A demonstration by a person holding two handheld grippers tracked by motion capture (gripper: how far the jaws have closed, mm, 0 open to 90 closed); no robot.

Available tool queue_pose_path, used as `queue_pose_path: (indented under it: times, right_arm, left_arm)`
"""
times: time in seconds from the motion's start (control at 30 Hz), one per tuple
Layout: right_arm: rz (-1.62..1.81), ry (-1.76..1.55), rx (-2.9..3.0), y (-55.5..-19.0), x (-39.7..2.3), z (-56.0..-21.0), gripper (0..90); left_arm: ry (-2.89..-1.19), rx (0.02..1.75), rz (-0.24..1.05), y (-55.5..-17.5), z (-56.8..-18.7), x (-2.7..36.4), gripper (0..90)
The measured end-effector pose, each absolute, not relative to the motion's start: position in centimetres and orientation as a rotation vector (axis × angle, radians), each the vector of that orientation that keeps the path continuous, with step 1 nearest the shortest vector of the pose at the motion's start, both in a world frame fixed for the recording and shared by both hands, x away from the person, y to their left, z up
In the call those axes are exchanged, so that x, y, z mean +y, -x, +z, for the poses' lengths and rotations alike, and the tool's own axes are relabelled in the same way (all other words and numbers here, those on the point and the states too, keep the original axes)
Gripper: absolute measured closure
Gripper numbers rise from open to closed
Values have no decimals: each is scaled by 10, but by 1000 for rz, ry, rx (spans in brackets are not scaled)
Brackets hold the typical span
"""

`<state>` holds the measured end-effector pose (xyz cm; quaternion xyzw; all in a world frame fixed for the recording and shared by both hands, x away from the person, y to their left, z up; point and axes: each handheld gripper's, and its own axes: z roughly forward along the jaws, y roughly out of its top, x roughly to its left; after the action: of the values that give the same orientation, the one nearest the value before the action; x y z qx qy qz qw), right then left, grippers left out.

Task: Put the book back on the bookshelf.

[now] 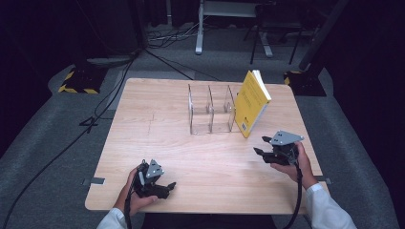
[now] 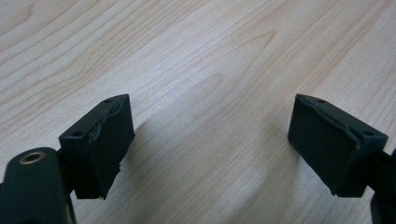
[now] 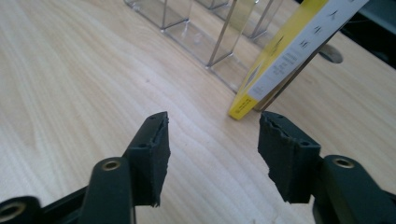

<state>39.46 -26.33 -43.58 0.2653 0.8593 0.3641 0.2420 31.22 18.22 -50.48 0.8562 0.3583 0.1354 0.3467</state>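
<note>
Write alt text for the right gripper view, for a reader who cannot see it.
The right gripper hovers open and empty over a light wooden table, its two black jaws pointing toward a yellow book. The book stands tilted, leaning against a clear acrylic divider rack behind it.

1. Yellow book (image 3: 285, 51): in my right gripper view its top runs off the upper edge. The cover print is too blurred to read.
2. Clear divider rack (image 3: 205, 42): the far end is cut off at the top of that view, so I can't count the slots there.
3. Left gripper (image 2: 210, 140): both jaw bases are cropped at the bottom and side edges of its own view.
4. High view: I see my forearms only partly; white sleeves (image 1: 329, 210) exit at the bottom. The background is too dark to tell.
</note>
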Motion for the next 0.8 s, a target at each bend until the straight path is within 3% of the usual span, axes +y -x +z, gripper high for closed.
queue_pose_path:
  times: [0.47,0.8]
  right_arm:
    - [949,-729,2359,-375,-277,-447,258]
    - [900,-728,2360,-359,-295,-458,261]
  left_arm:
    - [-2221,931,351,-312,-505,182,150]
    - [-2221,931,351,-312,-505,182,150]
